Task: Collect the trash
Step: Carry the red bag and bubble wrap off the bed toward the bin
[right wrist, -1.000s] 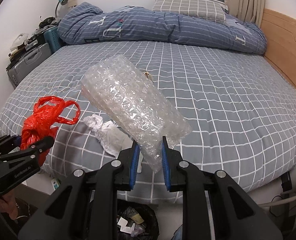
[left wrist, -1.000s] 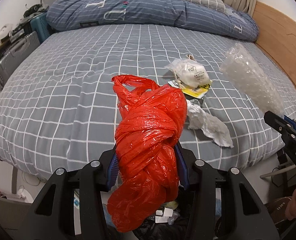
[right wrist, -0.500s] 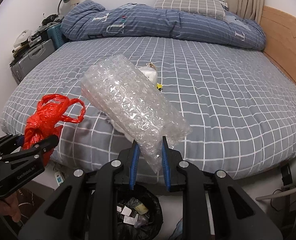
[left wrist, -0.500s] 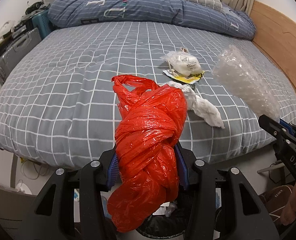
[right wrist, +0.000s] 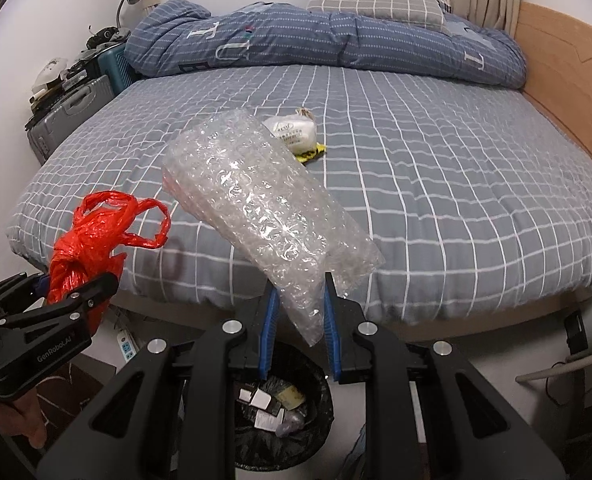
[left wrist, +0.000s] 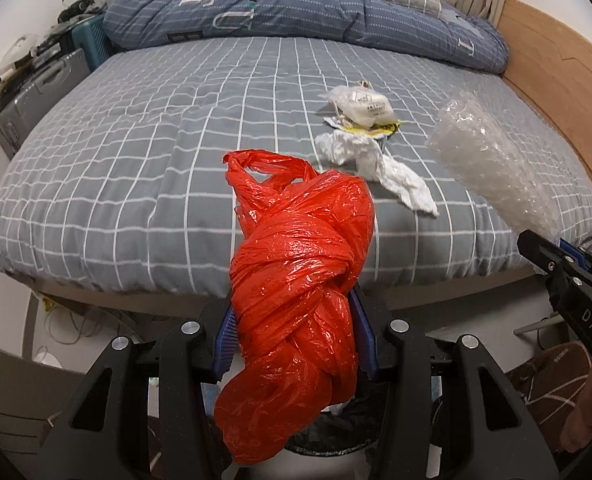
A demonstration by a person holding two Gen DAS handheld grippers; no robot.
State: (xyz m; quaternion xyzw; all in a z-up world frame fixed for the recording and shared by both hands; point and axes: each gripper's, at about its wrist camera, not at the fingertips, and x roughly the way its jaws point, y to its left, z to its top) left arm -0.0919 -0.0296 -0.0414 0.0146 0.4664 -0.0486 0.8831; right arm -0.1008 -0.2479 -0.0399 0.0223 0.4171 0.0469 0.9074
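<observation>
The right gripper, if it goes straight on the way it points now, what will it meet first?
Most likely the black-lined trash bin on the floor: the right gripper, shut on the bubble wrap, tilts downward over it. Depth is uncertain; the edge of the bed lies just beyond.

Both grippers are showing matte black plastic frames w/ silver round screws near the finger bases. Left gripper (left wrist: 292,332) & right gripper (right wrist: 298,320) are wearing ribbed blue pads on their fingers (right wrist: 266,332). White lettering is showing: "GenRobot.AI" on left, "DAS" on right.
</observation>
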